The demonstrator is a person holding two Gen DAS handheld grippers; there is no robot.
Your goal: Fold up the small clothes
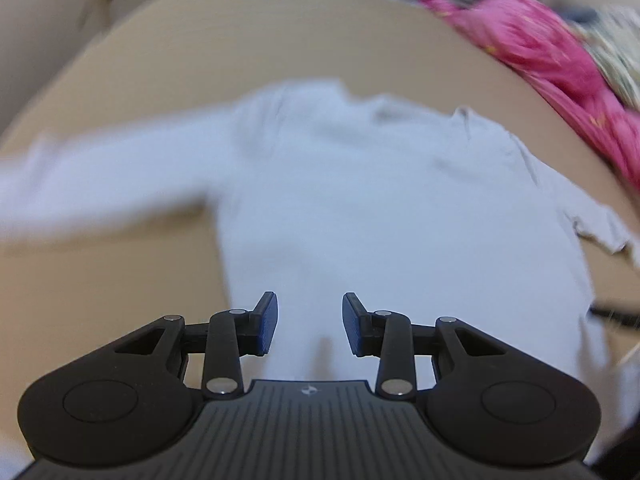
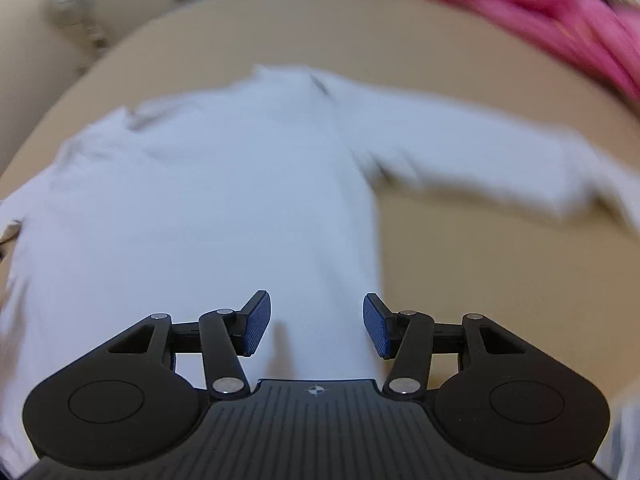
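Two grippers: we see the left gripper (image 1: pixel 310 324) and the right gripper (image 2: pixel 317 324) both with jaws spread apart and nothing between the blue pads, each hanging over the lower part of the garment.
Garment: a small white long-sleeved top (image 1: pixel 360 208), lying flat and face-up on the tan table (image 1: pixel 280 40), collar away from us, hem toward the grippers.
Sleeves: in the left view one sleeve (image 1: pixel 100 184) stretches out sideways; in the right view the other sleeve (image 2: pixel 480 152) does the same.
Handling: we judge it light, soft and limp; it will sag and wrinkle, not hold a shape.
Where to grip: we would pinch a cuff or the hem corners, thin edges the pads can close on.
Neighbour: pink cloth (image 1: pixel 552 64) heaped at the far table edge, apart from the top.
Sharpness: both views are blurred, so fabric detail is unclear.
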